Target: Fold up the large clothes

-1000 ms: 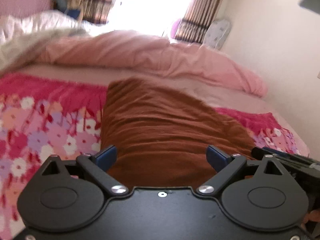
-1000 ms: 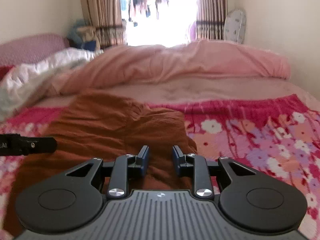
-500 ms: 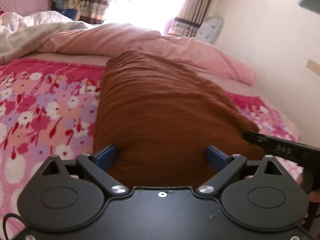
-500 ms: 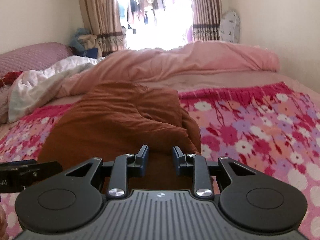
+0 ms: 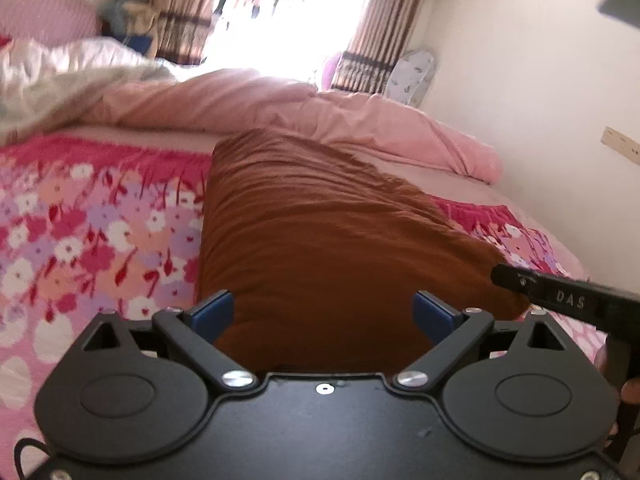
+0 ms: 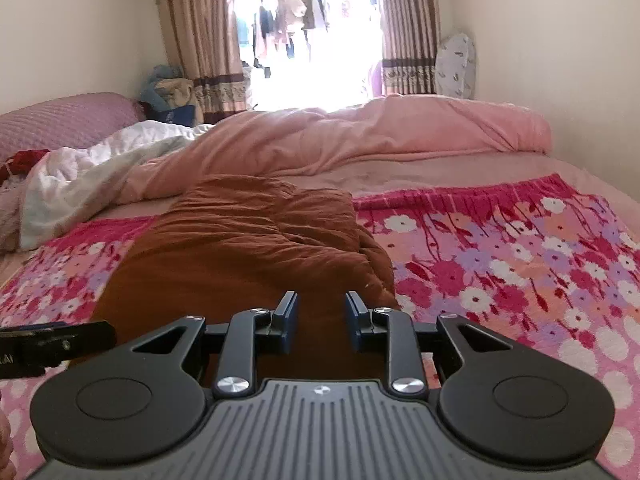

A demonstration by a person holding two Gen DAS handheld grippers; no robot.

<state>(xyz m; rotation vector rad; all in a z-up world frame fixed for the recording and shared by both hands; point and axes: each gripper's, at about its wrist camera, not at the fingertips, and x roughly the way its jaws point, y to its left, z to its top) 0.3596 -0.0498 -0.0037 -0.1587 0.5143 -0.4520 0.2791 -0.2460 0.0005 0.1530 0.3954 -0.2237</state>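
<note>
A large brown garment [image 5: 320,220] lies lengthwise on the flowered blanket [image 5: 80,232], wrinkled and bunched at its far end [image 6: 248,248]. My left gripper [image 5: 324,312] stands wide open over the garment's near end, its blue pads apart from the cloth. My right gripper [image 6: 320,316] hangs over the near right part of the garment with a narrow gap between its pads. Brown cloth shows behind that gap, and nothing is pinched in it. Each wrist view catches the other gripper's black body at its edge: the right one [image 5: 560,296], the left one [image 6: 52,340].
A pink duvet [image 6: 380,136] is heaped across the far side of the bed, with a white quilt [image 6: 100,168] at the far left. A cream wall [image 5: 540,80] runs close along the bed's right side. Curtains [image 6: 200,40] frame a bright window.
Both wrist views have shifted across the bed; the garment loomed larger half a second ago and now lies lower and flatter. Neither gripper's jaw width has changed.
</note>
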